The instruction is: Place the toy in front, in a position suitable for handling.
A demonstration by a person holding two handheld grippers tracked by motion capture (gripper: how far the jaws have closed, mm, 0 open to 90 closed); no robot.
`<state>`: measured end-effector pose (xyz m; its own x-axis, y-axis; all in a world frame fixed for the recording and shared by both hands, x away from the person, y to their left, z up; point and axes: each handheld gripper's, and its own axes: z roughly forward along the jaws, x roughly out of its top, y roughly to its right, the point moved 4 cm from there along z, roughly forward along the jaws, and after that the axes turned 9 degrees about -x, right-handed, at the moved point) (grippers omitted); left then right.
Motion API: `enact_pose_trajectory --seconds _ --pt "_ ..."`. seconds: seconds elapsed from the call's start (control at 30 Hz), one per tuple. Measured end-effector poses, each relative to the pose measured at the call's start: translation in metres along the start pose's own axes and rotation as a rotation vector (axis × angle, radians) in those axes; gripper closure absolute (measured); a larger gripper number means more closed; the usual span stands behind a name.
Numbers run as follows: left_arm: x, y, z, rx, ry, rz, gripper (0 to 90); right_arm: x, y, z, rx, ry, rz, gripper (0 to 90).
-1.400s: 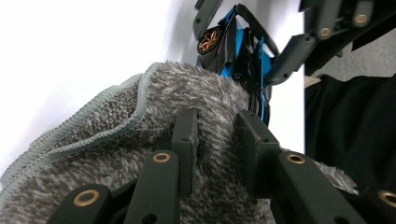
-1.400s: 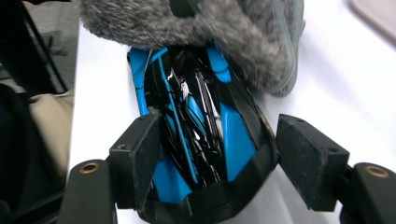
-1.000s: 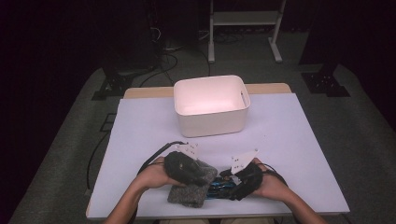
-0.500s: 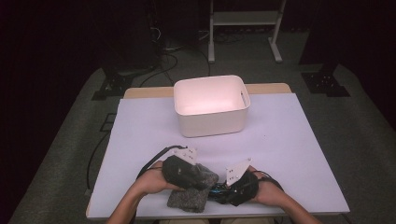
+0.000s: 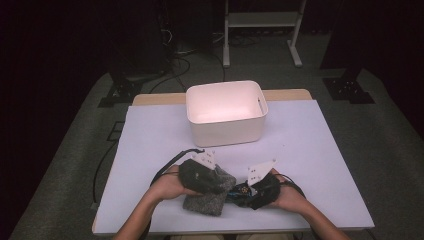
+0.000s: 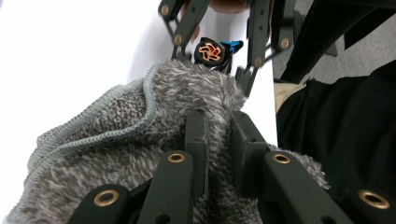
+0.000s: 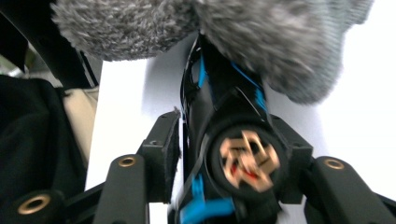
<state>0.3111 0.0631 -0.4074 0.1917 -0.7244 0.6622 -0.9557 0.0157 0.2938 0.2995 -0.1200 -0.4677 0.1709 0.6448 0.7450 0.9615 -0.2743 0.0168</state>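
Pinching a fold of grey fleece cloth (image 6: pixel 140 140), the left gripper (image 6: pixel 217 135) has its jaws nearly together, with the right gripper (image 7: pixel 224 154) just beyond it. Its jaws, just opening, flank a black-and-blue tube (image 7: pixel 233 140) with an orange-marked end cap, blurred and half under the cloth. From above, both work near the white table's (image 5: pixel 320 150) front edge, before a white bin (image 5: pixel 226 112); the room behind is dark.

The right gripper (image 5: pixel 242 191)'s jaws reopened slightly around the black-and-blue object (image 7: pixel 224 140), apparently.
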Motion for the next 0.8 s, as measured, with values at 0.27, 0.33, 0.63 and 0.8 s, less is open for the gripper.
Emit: enact_pose_trajectory --seconds 0.27,0.33,0.63,0.8 --pt "0.006 0.0 0.002 -0.002 -0.021 -0.027 74.2 -0.014 -0.002 -0.015 -0.056 0.007 0.016 54.7" --pt "0.009 0.001 0.005 -0.002 -0.027 -0.019 75.5 -0.014 -0.003 -0.014 -0.058 0.008 0.008 55.1" --pt "0.035 0.001 0.031 -0.031 -0.069 0.05 81.2 -0.013 -0.004 -0.013 -0.066 0.022 -0.003 54.8" --pt "0.049 0.0 0.046 -0.053 -0.091 0.079 81.0 -0.014 -0.004 -0.012 -0.062 0.029 0.01 54.9"
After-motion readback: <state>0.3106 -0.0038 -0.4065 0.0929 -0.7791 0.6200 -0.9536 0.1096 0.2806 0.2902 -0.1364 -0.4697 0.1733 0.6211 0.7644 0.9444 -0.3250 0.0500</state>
